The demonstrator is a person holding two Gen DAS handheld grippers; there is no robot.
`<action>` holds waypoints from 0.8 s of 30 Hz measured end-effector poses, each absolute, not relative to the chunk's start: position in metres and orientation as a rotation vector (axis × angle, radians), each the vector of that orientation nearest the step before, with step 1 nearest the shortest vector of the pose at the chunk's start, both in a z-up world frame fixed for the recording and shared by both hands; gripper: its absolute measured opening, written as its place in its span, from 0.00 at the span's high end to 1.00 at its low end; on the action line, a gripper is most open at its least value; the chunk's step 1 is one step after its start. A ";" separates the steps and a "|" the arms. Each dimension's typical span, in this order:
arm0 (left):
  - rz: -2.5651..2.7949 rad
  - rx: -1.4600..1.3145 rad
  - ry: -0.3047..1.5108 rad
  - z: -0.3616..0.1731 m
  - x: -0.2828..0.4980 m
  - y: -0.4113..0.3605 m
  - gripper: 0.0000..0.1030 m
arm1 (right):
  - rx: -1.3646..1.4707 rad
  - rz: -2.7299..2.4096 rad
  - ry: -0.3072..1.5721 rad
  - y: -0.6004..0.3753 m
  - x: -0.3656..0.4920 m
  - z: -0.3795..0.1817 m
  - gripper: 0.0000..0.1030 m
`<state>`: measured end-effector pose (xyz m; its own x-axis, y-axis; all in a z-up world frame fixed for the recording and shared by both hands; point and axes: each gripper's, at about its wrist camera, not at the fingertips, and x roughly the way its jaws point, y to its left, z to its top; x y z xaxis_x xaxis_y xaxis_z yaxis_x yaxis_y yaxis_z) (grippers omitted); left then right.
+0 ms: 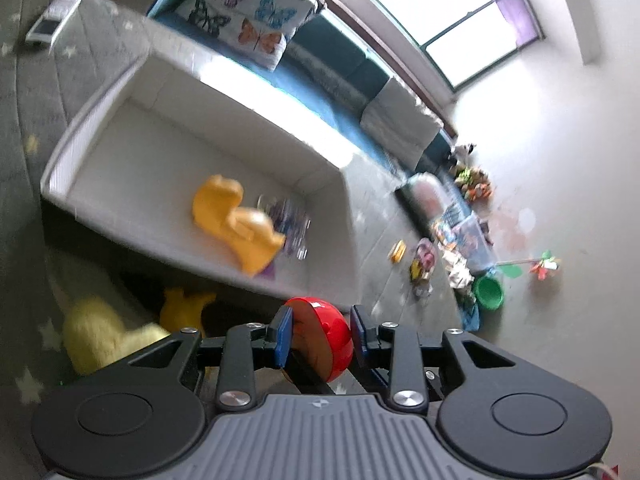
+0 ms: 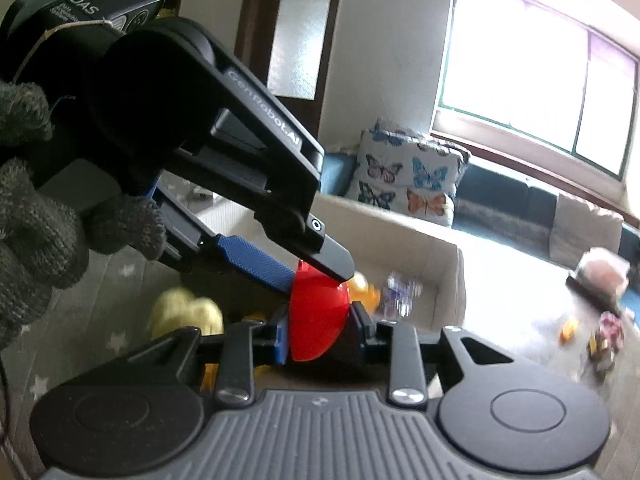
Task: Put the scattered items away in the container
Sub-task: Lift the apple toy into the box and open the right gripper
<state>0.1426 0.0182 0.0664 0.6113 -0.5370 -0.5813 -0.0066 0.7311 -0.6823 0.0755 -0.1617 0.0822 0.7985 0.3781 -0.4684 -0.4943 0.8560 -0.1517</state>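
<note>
My left gripper [image 1: 321, 334] is shut on a red half-ball toy [image 1: 324, 336], held just short of the near wall of the white open box [image 1: 100, 120]. Inside the box lie an orange toy animal [image 1: 236, 224] and a small purple item [image 1: 290, 226]. In the right wrist view my right gripper [image 2: 322, 332] also has its blue pads against the same red half-ball [image 2: 318, 320], with the left gripper [image 2: 316, 280] coming in from the upper left, held by a gloved hand [image 2: 36, 216]. A pale yellow plush [image 1: 100, 336] and a small yellow toy [image 1: 184, 310] lie outside the box on the carpet.
A grey star-patterned carpet [image 1: 24, 92] covers the floor. A blue sofa with a butterfly cushion [image 1: 248, 12] runs behind the box. Scattered toys [image 1: 424, 260], a green bowl [image 1: 488, 292] and a pinwheel [image 1: 544, 266] lie at the far right. A remote [image 1: 52, 20] lies at the far left.
</note>
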 end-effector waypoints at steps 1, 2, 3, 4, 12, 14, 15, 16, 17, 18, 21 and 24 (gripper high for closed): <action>-0.331 -0.704 0.860 0.071 0.146 0.022 0.67 | -0.281 0.482 0.431 -0.160 0.080 0.084 0.71; -0.324 -0.708 0.851 0.075 0.151 0.025 0.67 | -0.282 0.491 0.426 -0.157 0.086 0.087 0.71; -0.316 -0.711 0.843 0.078 0.155 0.030 0.67 | -0.282 0.500 0.420 -0.153 0.092 0.091 0.71; -0.307 -0.715 0.837 0.081 0.160 0.034 0.67 | -0.282 0.509 0.419 -0.150 0.100 0.093 0.71; -0.238 -0.766 0.868 0.066 0.206 0.067 0.67 | -0.261 0.582 0.500 -0.124 0.151 0.087 0.71; -0.214 -0.778 0.889 0.057 0.217 0.074 0.66 | -0.256 0.600 0.529 -0.117 0.161 0.084 0.71; -0.204 -0.780 0.900 0.053 0.221 0.076 0.66 | -0.254 0.609 0.543 -0.114 0.166 0.082 0.71; -0.194 -0.783 0.912 0.048 0.225 0.079 0.66 | -0.254 0.616 0.558 -0.111 0.171 0.079 0.71; -0.184 -0.784 0.924 0.043 0.228 0.081 0.66 | -0.255 0.623 0.573 -0.109 0.176 0.075 0.71; -0.176 -0.785 0.934 0.039 0.230 0.083 0.66 | -0.251 0.630 0.591 -0.108 0.180 0.070 0.71; -0.153 -0.792 0.962 0.028 0.237 0.087 0.66 | -0.237 0.654 0.648 -0.104 0.195 0.056 0.71; -0.135 -0.791 0.982 0.021 0.242 0.090 0.66 | -0.234 0.676 0.692 -0.100 0.207 0.043 0.71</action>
